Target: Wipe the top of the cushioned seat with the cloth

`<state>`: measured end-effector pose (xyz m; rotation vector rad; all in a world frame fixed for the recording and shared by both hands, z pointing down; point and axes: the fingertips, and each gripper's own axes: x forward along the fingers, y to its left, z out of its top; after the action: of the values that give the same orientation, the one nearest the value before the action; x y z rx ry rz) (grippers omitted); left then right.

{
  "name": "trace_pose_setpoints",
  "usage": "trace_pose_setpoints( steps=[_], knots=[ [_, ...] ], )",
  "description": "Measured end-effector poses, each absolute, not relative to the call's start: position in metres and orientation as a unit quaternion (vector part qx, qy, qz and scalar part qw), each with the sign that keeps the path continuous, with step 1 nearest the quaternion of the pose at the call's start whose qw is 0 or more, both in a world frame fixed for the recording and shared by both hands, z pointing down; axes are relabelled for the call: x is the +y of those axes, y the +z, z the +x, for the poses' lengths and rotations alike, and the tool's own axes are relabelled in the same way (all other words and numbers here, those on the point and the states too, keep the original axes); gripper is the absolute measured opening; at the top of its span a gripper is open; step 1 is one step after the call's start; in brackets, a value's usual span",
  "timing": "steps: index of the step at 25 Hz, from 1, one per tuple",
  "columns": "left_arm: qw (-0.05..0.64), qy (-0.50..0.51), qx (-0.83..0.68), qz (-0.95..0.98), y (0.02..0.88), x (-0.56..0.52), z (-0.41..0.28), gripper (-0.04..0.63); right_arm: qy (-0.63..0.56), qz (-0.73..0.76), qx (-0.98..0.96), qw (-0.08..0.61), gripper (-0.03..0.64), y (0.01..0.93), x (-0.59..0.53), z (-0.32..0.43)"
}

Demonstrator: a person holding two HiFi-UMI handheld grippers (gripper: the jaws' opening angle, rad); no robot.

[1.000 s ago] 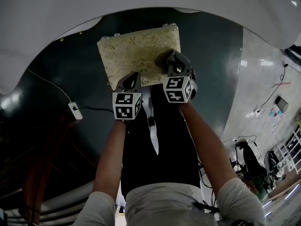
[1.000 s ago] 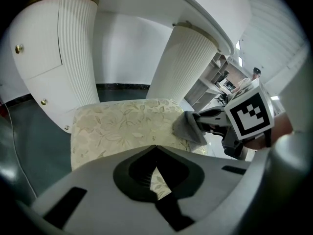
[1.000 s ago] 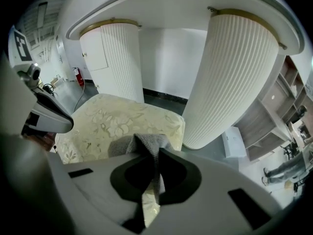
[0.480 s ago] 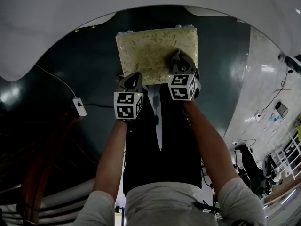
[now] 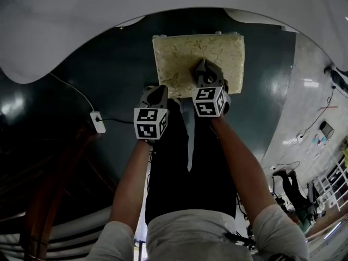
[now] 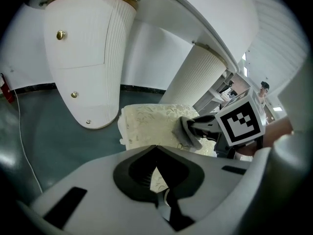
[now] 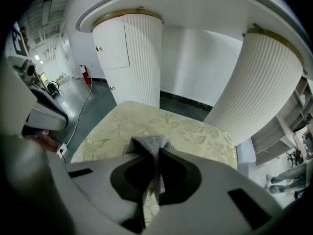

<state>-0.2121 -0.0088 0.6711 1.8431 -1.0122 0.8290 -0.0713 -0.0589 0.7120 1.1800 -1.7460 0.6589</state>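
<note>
A white socket block (image 5: 98, 122) with cable (image 5: 69, 85) lies on dark floor (image 5: 109, 64) near fluted white columns (image 7: 144, 58)

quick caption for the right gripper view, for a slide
Right gripper shut on a grey cloth over the cream leaf-patterned cushioned seat, white fluted columns behind.

Dark glossy floor (image 5: 103, 58), white fluted columns (image 7: 143, 58)
</note>
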Motion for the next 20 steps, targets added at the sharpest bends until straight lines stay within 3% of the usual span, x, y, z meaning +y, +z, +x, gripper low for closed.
trace_pose_setpoints(
  steps=[20],
  knots=[
    [0.429,0.314,-0.419,0.736,0.659,0.001,-0.301,0.014,0.244,0.419,-0.736,0.472,0.014,0.711,-0.048,-0.195]
  ],
)
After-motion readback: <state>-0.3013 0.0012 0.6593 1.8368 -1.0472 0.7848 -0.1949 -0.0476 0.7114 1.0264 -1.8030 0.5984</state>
